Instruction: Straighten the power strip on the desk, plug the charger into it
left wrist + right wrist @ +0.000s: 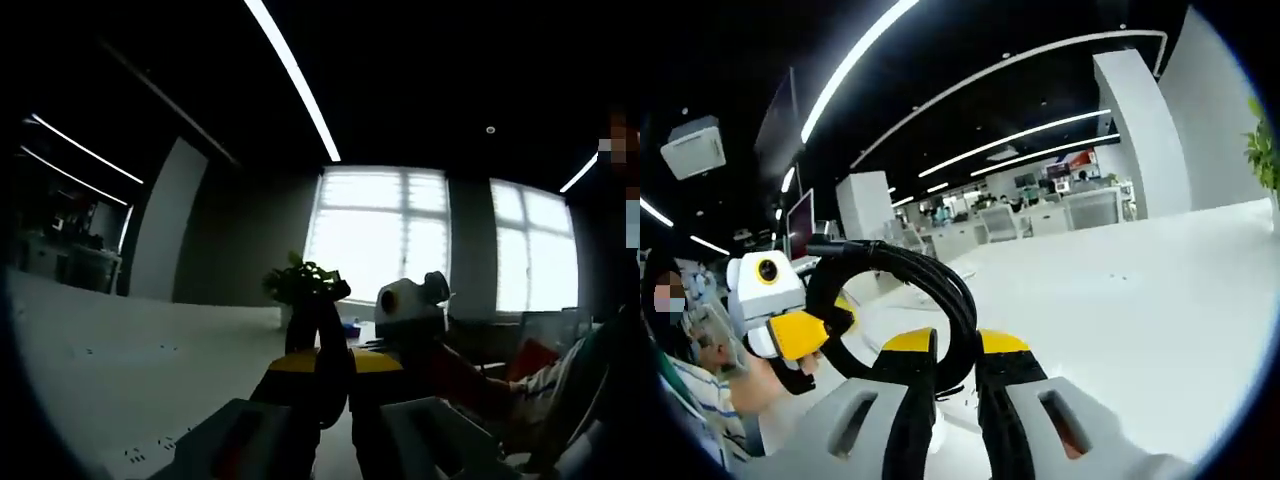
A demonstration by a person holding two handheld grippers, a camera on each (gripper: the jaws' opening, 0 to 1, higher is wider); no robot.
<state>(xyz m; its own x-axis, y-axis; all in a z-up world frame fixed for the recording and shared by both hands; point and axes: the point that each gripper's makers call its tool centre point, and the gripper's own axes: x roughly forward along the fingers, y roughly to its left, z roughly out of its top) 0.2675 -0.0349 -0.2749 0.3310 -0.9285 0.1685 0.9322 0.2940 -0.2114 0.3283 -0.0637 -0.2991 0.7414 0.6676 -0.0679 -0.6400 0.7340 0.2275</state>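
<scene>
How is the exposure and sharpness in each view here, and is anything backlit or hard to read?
Left gripper view: strongly backlit by the bright windows, so the left gripper, the plant and the room go dark, near silhouette; the picture is soft. Right gripper view: evenly lit and clearer, with the black cable readable against the white desk; fisheye bends the ceiling lights.

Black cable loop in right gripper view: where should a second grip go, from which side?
Likely the top of the arc of the black cable, from its outer side, jaws across the bundled strands. The right gripper pinches its lower end, and the arc stands free above the desk.
</scene>
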